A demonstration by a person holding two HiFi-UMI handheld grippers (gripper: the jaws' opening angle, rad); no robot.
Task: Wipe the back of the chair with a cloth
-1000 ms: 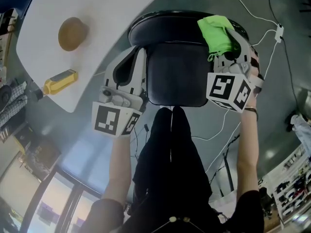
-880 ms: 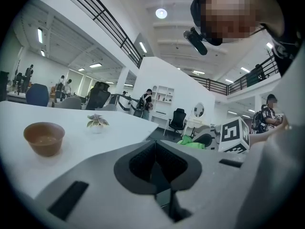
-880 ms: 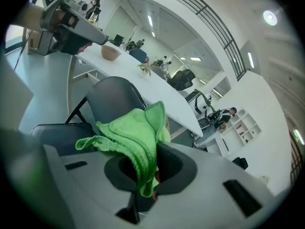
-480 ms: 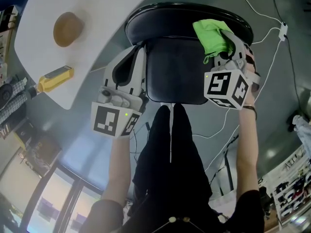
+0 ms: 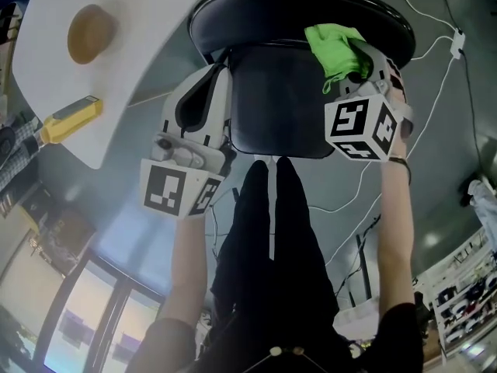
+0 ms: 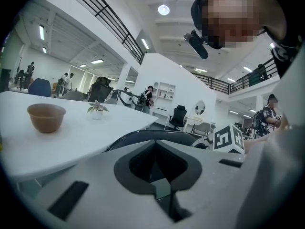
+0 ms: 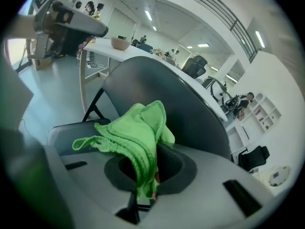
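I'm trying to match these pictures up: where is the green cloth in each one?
Head view: the cloth is upper right of centre, at the top of the chair back.
Left gripper view: not in it.
Right gripper view: centre, pinched in the right gripper.
Shared landmark: the brown bowl on the white table, in all three.

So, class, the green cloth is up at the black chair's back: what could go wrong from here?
The green cloth sits bunched in the right gripper, pinched only by a narrow part, so it might slip out mid-wipe. Wadded like that, it may let the hard jaws rub the black chair back instead.
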